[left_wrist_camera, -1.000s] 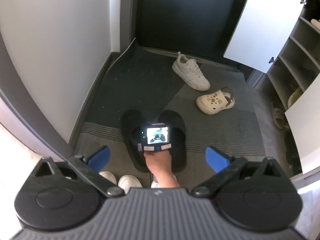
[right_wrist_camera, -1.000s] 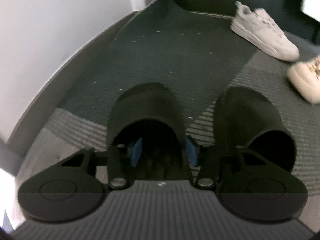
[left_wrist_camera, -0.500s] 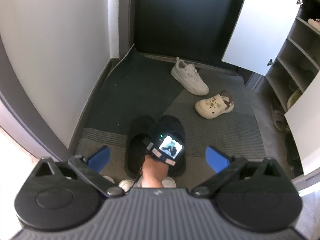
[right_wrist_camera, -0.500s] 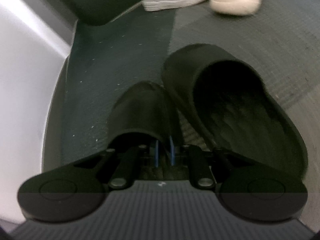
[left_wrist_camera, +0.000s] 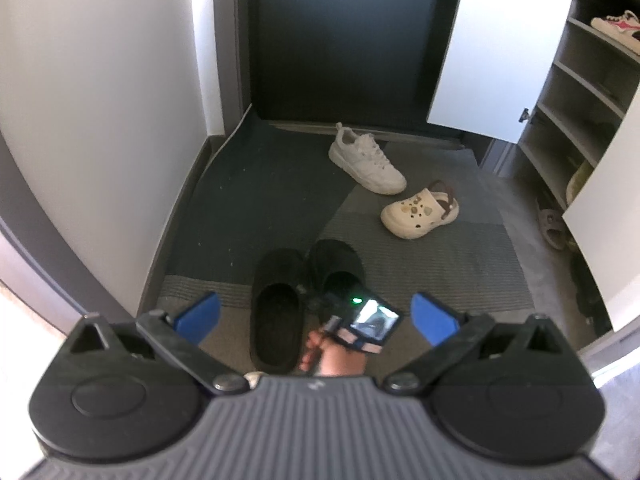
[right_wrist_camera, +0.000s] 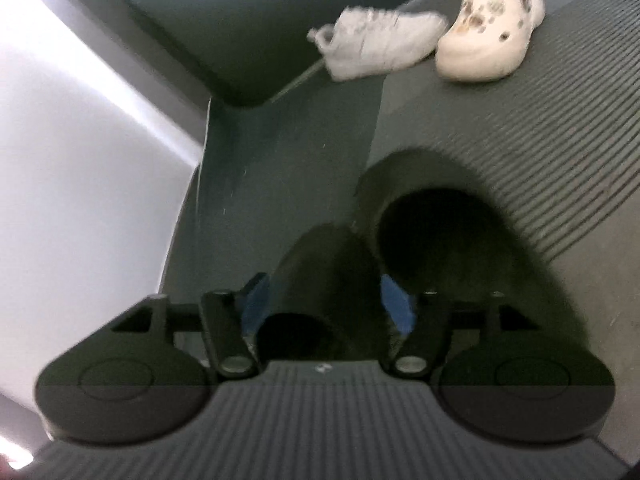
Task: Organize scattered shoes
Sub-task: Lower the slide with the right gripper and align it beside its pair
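Underfoot, a dark entry mat [left_wrist_camera: 256,200] with a grey striped part [left_wrist_camera: 440,256] fills the floor between a white wall [left_wrist_camera: 100,112] and an open shoe cabinet [left_wrist_camera: 580,92]. One white cabinet door [left_wrist_camera: 492,40] stands swung out over the far edge of the mat, and a pale sneaker with red trim [left_wrist_camera: 618,28] sits on an upper shelf. A pinkish sandal [left_wrist_camera: 554,226] lies on the floor by the cabinet's foot.

Two black slippers lie side by side near the front edge of the mat, toes pointing away and sides touching: the left slipper [left_wrist_camera: 278,308] and the right slipper [left_wrist_camera: 338,264]. Farther off, a white sneaker [left_wrist_camera: 366,158] lies where the dark and grey parts of the mat meet, and a cream clog [left_wrist_camera: 420,210] with a brown heel strap sits just beside its toe, on the grey part.

The left gripper [left_wrist_camera: 316,314] hangs above the slippers with its blue pads spread wide and nothing between them. The right gripper [right_wrist_camera: 324,302], held in a hand [left_wrist_camera: 336,358] low over the pair, straddles the left slipper [right_wrist_camera: 320,280]; its jaws are opening, with the slipper's upper between the blue pads, which look clear of it, though the view is blurred. The right slipper [right_wrist_camera: 452,236] lies just beside it.
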Available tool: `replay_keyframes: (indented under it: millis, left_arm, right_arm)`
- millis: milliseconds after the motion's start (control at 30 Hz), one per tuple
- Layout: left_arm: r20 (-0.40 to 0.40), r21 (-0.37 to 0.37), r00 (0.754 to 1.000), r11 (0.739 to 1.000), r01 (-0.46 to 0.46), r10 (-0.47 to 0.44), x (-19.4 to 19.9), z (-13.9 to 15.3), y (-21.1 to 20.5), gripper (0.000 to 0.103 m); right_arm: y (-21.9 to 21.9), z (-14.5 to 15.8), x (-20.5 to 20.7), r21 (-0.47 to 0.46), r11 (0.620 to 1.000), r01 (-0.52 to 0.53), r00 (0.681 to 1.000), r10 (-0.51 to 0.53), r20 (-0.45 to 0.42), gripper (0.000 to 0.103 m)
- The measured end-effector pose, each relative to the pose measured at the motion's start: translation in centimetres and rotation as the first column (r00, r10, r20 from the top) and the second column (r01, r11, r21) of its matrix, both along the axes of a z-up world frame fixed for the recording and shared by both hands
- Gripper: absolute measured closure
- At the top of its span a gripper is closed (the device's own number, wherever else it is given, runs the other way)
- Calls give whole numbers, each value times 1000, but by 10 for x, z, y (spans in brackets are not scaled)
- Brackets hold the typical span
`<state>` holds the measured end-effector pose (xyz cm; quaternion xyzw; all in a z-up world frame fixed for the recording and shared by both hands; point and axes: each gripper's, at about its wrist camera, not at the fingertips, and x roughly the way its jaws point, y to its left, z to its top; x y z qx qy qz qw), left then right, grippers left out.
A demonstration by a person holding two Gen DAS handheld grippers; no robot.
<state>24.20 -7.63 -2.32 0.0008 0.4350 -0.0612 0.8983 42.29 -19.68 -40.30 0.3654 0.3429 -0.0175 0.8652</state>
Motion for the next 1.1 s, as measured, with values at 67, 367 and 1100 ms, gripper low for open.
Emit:
replay_keyframes:
  millis: [67,367,1100]
  left_arm:
    - [-21,-22,1000,999,23,-23,-2,-1,-4,0]
    - [-83,-17,994,998,67,-68,7,-19,-11,0]
    - [-84,-47,996,998,35,-39,18,-18,7,0]
  right_arm:
    - [-15,-3,2,25,999,33,999,-33,-5,33]
    - [-8,-30,20,-219,957,-190,979,167,-120,44]
    - [48,-30,48,-360,860,-362,916,257,-307,91]
